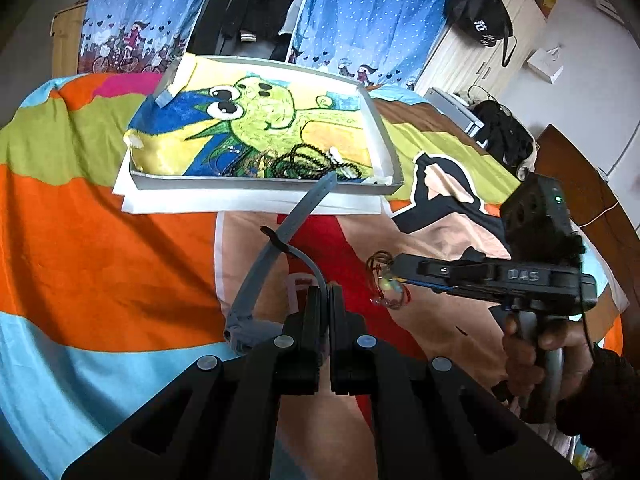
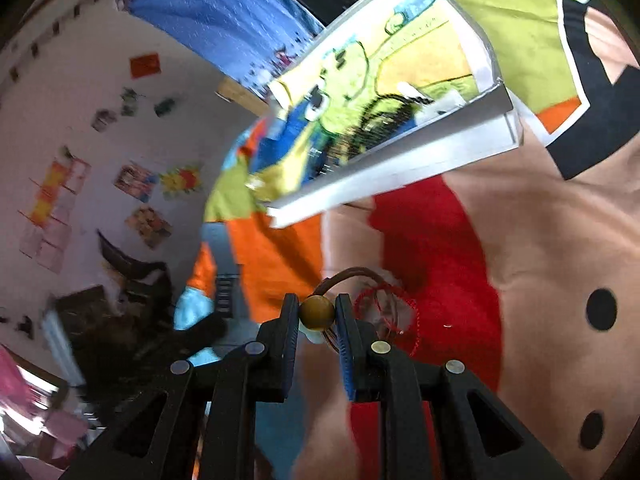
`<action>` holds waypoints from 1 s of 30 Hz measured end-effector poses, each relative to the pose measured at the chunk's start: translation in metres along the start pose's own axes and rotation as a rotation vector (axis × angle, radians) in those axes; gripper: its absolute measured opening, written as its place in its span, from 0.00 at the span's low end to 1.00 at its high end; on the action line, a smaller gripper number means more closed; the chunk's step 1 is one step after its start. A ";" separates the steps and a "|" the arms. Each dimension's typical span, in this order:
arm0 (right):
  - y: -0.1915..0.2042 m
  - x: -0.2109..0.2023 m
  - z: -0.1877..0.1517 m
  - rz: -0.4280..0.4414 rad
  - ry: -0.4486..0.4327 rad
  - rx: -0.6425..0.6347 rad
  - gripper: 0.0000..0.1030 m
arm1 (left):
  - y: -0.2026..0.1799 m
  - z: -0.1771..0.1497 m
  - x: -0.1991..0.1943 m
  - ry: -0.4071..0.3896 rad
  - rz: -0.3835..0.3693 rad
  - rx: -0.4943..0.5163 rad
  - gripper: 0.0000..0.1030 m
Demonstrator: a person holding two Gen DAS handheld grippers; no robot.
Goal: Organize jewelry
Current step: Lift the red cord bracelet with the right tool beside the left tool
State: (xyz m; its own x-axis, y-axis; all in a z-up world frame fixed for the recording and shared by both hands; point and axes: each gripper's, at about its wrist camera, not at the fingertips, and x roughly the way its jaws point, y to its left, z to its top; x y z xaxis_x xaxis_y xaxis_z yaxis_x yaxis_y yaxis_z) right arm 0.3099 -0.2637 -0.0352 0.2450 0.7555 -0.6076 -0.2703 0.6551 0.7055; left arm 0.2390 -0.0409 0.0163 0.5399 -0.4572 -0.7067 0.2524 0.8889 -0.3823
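Note:
My left gripper (image 1: 324, 292) is shut on a grey watch strap (image 1: 276, 242) and holds it above the bedspread; the strap rises toward the white tray (image 1: 384, 128). The tray has a cartoon lining and holds black bead strings (image 1: 308, 162) near its front edge. My right gripper (image 2: 317, 312) is shut on a gold bead (image 2: 317, 313) of a bracelet with red and brown cords (image 2: 386, 308). In the left wrist view the right gripper (image 1: 394, 270) is at the right, with the bracelet (image 1: 386, 284) hanging from its tip. The tray also shows in the right wrist view (image 2: 400, 160), blurred.
A colourful cartoon bedspread (image 1: 100, 240) lies under everything. Blue curtains (image 1: 380, 12) hang behind the tray. A wooden headboard (image 1: 576, 176) and a black bag (image 1: 480, 16) are at the right. A wall with stickers (image 2: 80, 160) shows in the right wrist view.

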 end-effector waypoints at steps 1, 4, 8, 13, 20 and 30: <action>-0.002 0.004 -0.001 -0.019 0.009 -0.010 0.17 | 0.001 -0.001 0.002 0.004 0.001 -0.002 0.02; -0.007 0.021 -0.004 -0.080 0.030 -0.049 0.17 | 0.007 -0.007 0.011 0.029 0.006 -0.013 0.02; -0.012 0.040 -0.014 -0.152 0.055 -0.113 0.18 | 0.018 -0.016 0.028 0.064 0.008 -0.040 0.01; -0.021 0.046 -0.021 -0.170 0.057 -0.153 0.19 | 0.023 -0.022 0.052 0.108 0.006 -0.058 0.01; -0.025 0.045 -0.023 -0.172 0.062 -0.194 0.19 | 0.022 -0.019 0.068 0.121 0.003 -0.045 0.01; -0.026 0.043 -0.023 -0.202 0.056 -0.237 0.28 | 0.026 -0.017 0.076 0.123 -0.002 -0.065 0.01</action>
State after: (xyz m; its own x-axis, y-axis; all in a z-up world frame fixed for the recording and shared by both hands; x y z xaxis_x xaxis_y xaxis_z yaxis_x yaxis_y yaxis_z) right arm 0.3059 -0.2484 -0.0882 0.2659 0.6049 -0.7506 -0.4323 0.7708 0.4680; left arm 0.2731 -0.0527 -0.0570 0.4361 -0.4621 -0.7722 0.1986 0.8864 -0.4182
